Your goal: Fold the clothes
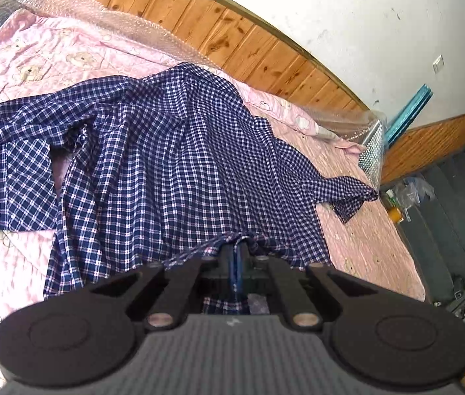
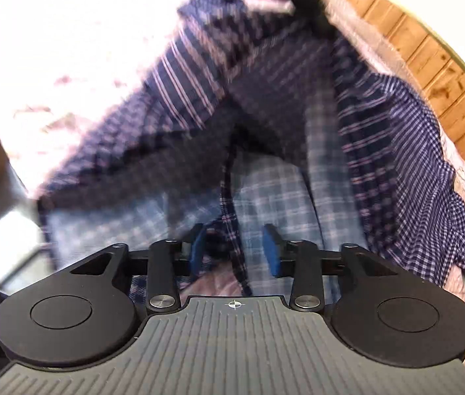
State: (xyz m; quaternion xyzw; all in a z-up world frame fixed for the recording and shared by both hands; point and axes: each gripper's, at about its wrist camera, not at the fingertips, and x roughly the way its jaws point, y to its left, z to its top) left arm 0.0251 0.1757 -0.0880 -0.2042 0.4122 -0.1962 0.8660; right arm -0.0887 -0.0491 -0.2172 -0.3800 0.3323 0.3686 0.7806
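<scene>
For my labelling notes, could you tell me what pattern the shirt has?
The shirt is a navy and white check, sharpest in the left wrist view.

Both wrist views angled down, close over shared checked shirt [image 1: 173,151]

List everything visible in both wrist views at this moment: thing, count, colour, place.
Checked cotton shirt: one, navy and white, spread rumpled on the bed.
Quilted bedspread with bear print: one, pink, under the shirt.
Wood-panelled headboard: one, brown, behind the bed.
Plastered wall: one, white, above the panelling.
Floor clutter: several items, mixed colours, beside the bed; too small to identify.
Left tool: one, black, shut on the shirt's edge.
Right tool: one, black with blue pads, open over a shirt edge.
</scene>
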